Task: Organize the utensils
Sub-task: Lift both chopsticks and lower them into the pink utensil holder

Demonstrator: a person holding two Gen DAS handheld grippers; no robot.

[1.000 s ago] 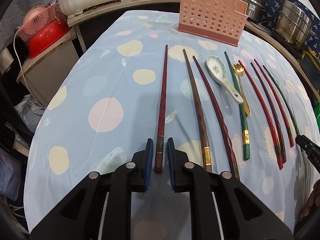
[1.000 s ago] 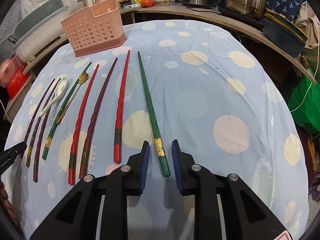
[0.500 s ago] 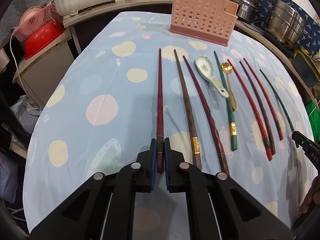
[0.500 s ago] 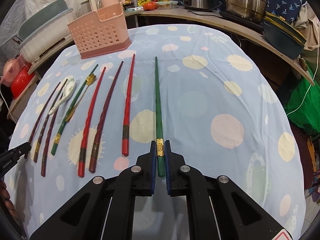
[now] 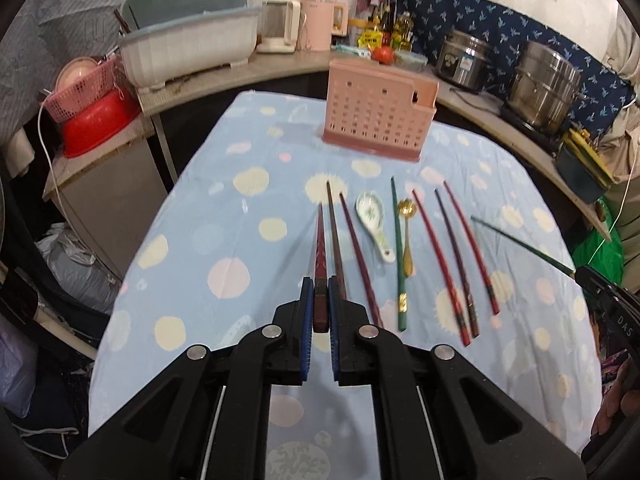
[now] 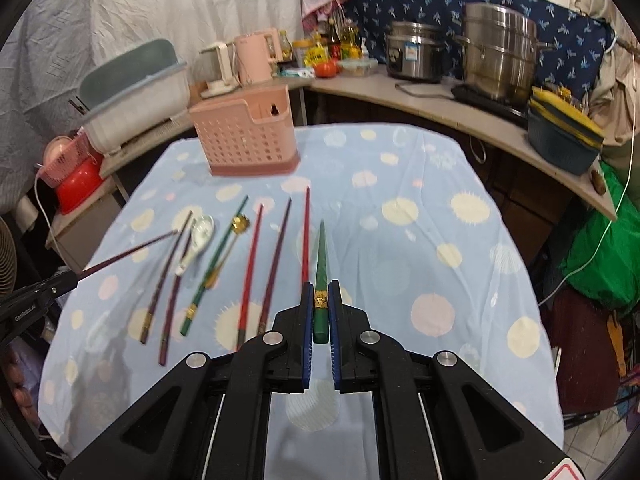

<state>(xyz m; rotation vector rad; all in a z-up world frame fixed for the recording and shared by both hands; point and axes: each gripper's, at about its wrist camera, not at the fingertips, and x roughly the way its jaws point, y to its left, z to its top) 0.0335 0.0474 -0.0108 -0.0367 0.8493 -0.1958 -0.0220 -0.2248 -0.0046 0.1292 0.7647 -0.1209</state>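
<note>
Red chopstick [image 5: 321, 248] in left tongs [image 5: 319, 309], tip toward pink holder [image 5: 376, 116].

Home kitchen: steel pots [image 6: 498, 56], kettle [image 6: 256, 56]

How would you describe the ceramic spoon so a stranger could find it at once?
Start at the pink perforated plastic basket on the blue spotted tablecloth. In the utensil row before it lies the white ceramic spoon, the only broad, pale piece among thin chopsticks.

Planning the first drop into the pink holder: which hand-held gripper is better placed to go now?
Probably left: the left hand-held gripper, holding the red chopstick, faces the pink holder nearly head-on; from the right hand-held gripper, holding the green chopstick, it sits off left.
</note>
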